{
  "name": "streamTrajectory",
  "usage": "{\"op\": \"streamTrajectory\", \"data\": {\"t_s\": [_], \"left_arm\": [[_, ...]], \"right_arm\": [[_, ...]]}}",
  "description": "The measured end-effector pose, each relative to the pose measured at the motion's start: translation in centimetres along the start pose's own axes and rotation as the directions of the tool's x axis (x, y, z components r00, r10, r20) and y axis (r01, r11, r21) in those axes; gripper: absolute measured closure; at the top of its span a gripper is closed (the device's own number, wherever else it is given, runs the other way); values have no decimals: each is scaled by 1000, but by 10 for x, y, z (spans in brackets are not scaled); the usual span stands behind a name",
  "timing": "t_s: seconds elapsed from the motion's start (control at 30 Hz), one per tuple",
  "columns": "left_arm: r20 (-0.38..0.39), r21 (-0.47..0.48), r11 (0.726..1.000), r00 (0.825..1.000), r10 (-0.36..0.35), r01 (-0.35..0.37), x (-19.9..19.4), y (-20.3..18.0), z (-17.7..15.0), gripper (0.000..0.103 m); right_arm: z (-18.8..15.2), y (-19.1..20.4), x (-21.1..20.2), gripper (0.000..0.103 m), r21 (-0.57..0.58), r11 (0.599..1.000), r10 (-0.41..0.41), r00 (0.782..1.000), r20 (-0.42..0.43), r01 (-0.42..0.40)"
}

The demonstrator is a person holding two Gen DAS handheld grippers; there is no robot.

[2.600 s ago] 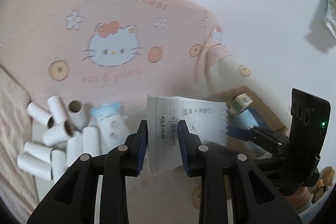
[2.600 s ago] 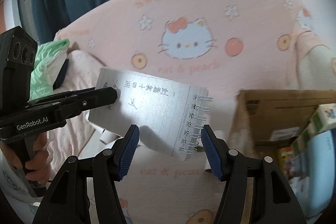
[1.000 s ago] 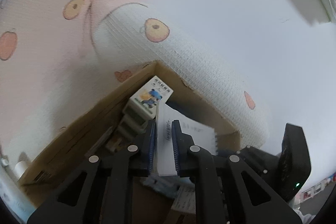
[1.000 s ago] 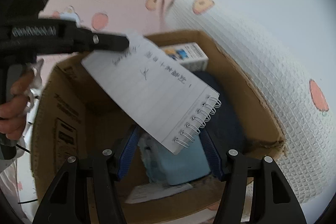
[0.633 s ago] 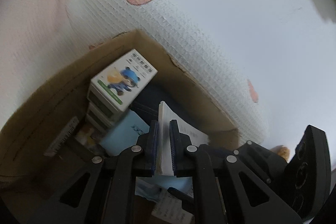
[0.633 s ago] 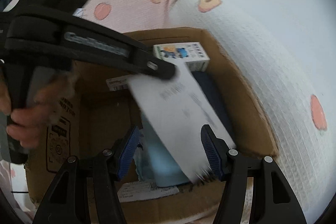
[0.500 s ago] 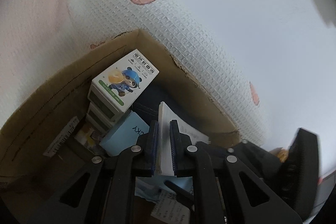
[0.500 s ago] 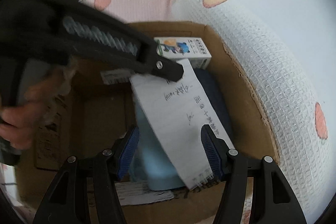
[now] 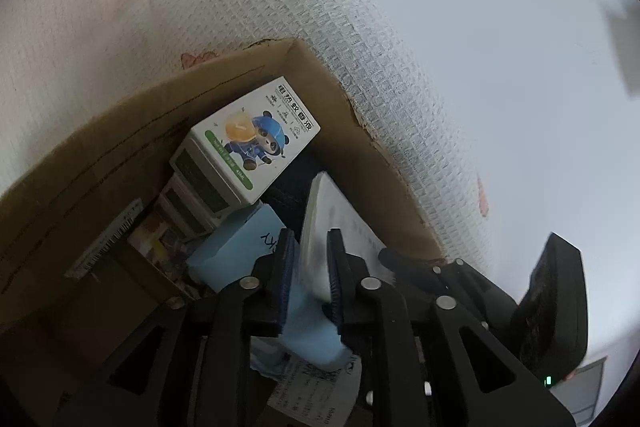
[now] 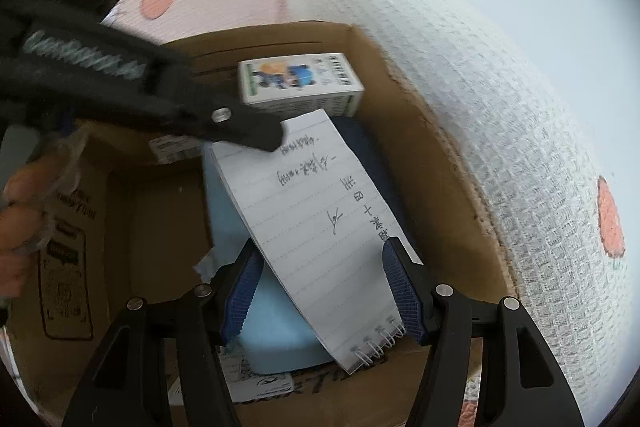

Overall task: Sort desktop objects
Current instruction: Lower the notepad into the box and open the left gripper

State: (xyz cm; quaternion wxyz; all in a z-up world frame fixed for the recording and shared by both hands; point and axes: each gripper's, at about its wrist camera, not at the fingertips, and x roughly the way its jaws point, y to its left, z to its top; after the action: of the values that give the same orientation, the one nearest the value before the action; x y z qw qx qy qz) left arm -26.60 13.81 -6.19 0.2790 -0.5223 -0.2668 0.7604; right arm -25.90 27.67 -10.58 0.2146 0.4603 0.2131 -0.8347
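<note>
My left hand-held gripper (image 9: 308, 279) has brought the spiral notepad (image 10: 320, 219) down into the cardboard box (image 10: 432, 131), where a moment ago it hung above the rim. Its jaws are now opening with the pad's top edge between them, and the blur there makes me think the pad is slipping free. I judge this item as good as sorted; what remains is to let go cleanly and draw the left hand-held gripper out.

The notepad leans tilted, its coil end low toward the box's near wall, resting across a pale blue box (image 10: 276, 331). My right hand-held gripper (image 10: 322, 291) hovers half open just over the coil end, one pad on either side of the pad; I can't tell whether they touch it.

Against the far wall sits a small carton with a cartoon panda (image 9: 256, 139), stacked on similar cartons. A dark blue thing lies under the pad toward the right wall, and printed papers at the near edge. The box is crowded, so the pad may stay propped up rather than lie flat. A waffle-weave blanket (image 9: 400, 67) presses against the box's right side.
</note>
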Motion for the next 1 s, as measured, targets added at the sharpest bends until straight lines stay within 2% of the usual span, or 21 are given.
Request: {"op": "streamTrajectory", "data": {"t_s": [0.1,0.37,0.6,0.7,0.77,0.87,1.0], "left_arm": [[-7,-2,1000,1000,-7,7,-1,1,-9,81],[-9,20,1000,1000,8,-7,14,-12,-13,81],[-7,-55,998,999,-39,38,18,-6,-12,84],[-2,-55,998,1000,-20,19,21,-10,-12,84],[2,-44,999,1000,-6,6,21,-13,-13,84],[-2,-32,999,1000,16,-16,20,-17,-16,80],[-4,-16,1000,1000,22,-22,14,-22,-20,65]], "right_arm": [[1,-6,-1,43,32,999,9,1000,-7,-8],[-3,-6,-5,43,15,1000,-4,1000,-26,4],[-11,-10,-16,43,12,999,50,998,-38,-50],[-14,-15,-16,43,21,999,31,998,-57,-30],[-16,-19,-17,42,43,998,46,997,-57,-44],[-20,-17,-20,41,47,998,42,997,-58,-39],[-25,-12,-28,40,45,998,45,997,-63,-42]]}}
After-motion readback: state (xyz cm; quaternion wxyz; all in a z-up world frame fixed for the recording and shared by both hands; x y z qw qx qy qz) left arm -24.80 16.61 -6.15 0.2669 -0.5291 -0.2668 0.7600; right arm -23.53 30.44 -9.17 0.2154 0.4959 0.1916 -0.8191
